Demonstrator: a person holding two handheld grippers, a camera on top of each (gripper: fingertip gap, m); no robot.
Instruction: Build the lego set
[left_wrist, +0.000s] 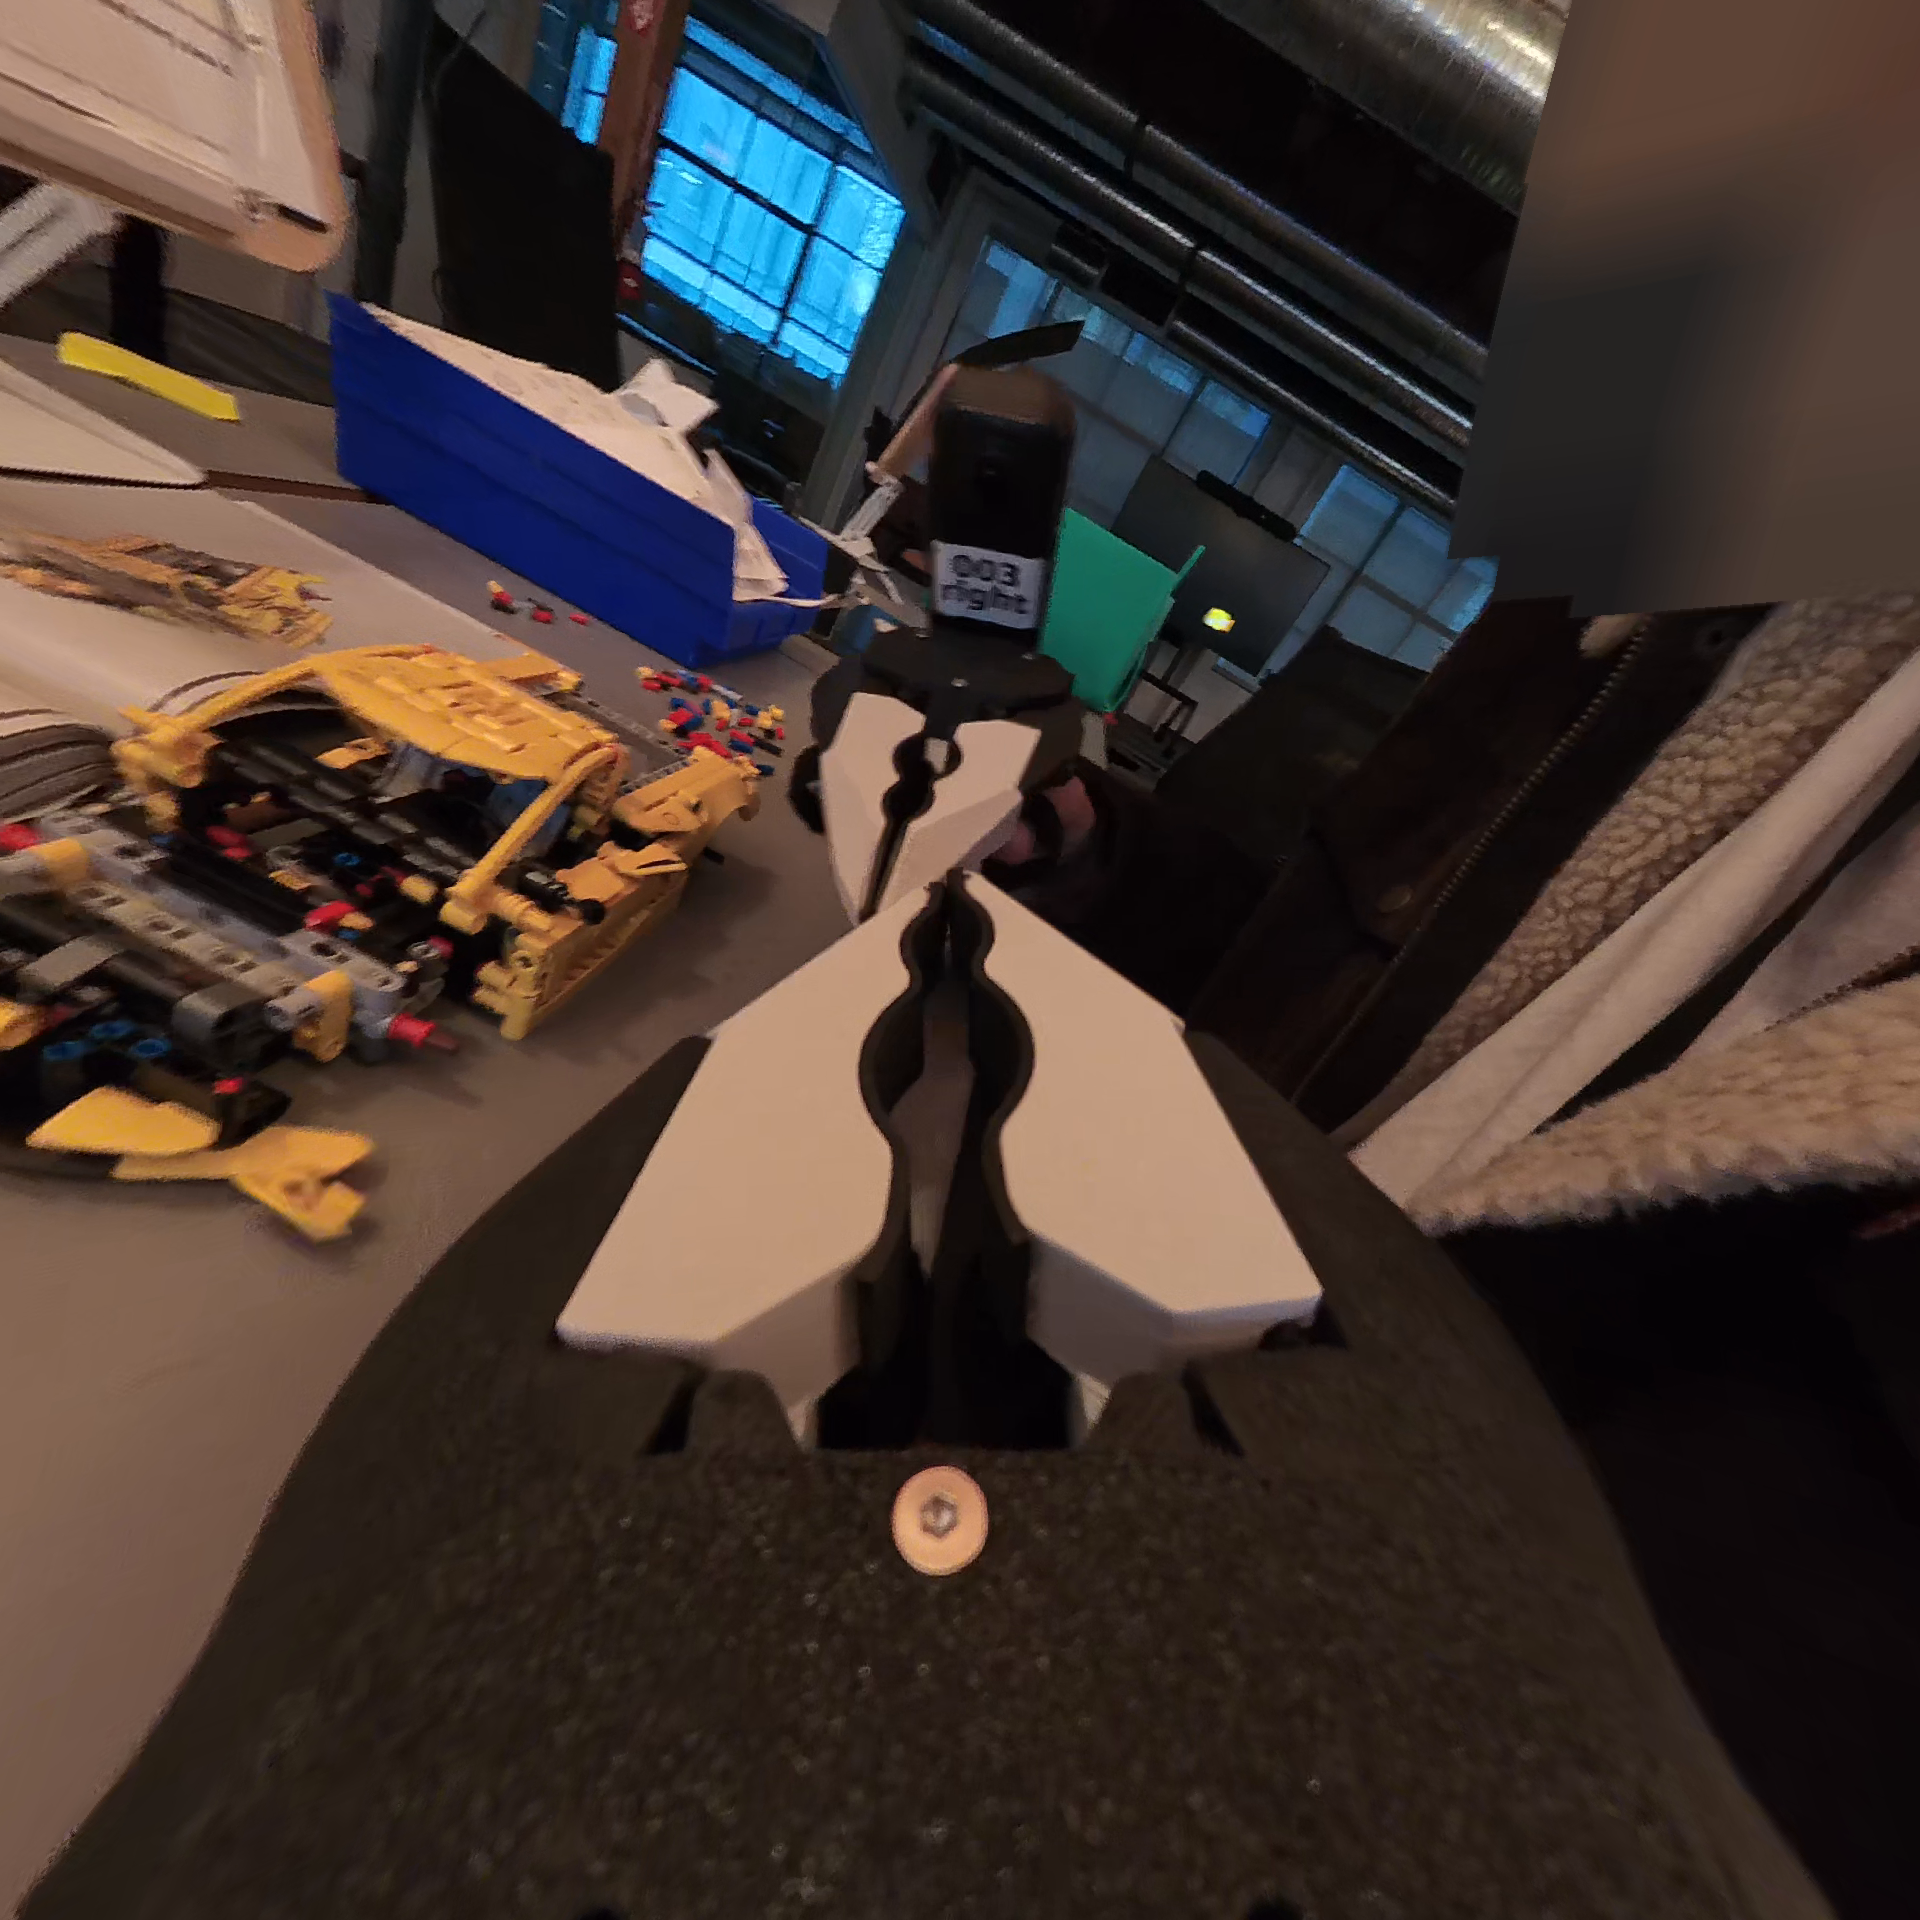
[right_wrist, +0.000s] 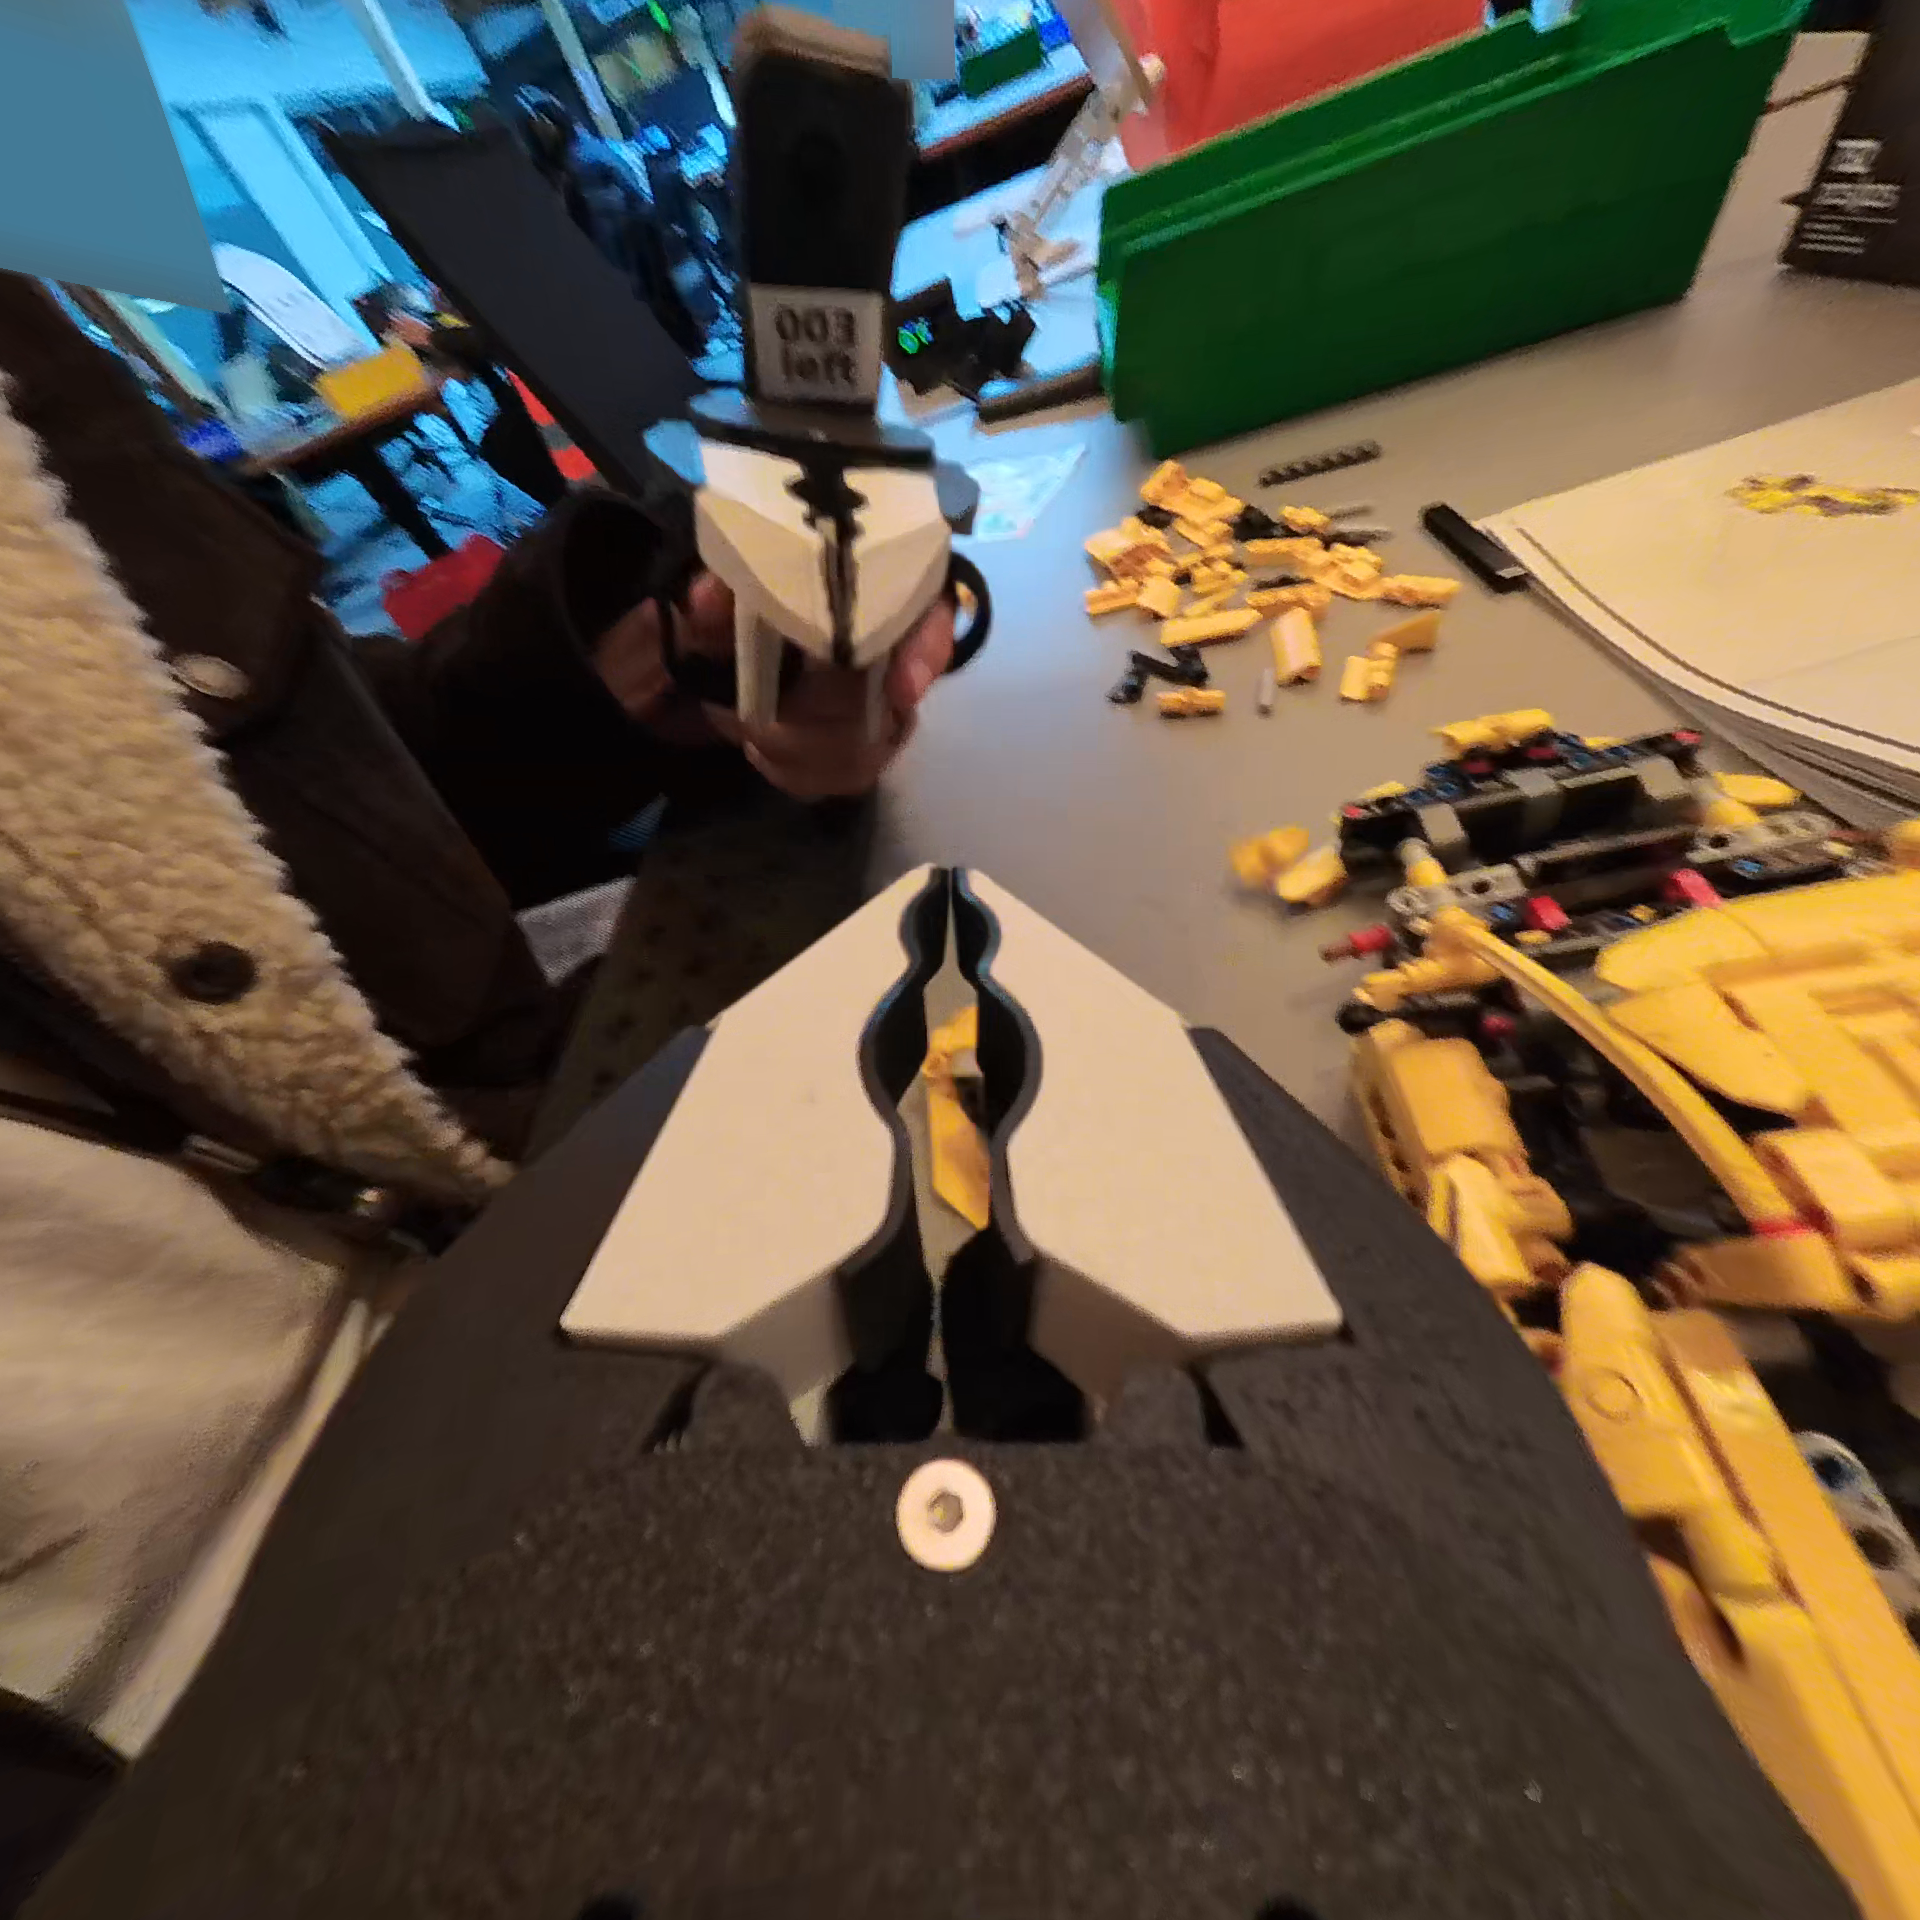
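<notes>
Left wrist view: the left hand-held gripper has its fingers together, with nothing visibly between them. It is raised off the grey tabletop and points at the right hand-held gripper, the two tips almost meeting. The half-built yellow lego car sits further in from the person's edge, with a loose yellow panel beside it and small red and blue pins near a blue bin.

Right wrist view: the right hand-held gripper's fingers are clamped on a small yellow lego piece, seen through the gap between them. The car fills the tabletop's near right side; a pile of yellow parts lies towards the green bin.

The risk, I judge, is a handover in mid-air: if the right lets go before the left has a hold, the piece falls off the tabletop edge or into the person's coat.
</notes>
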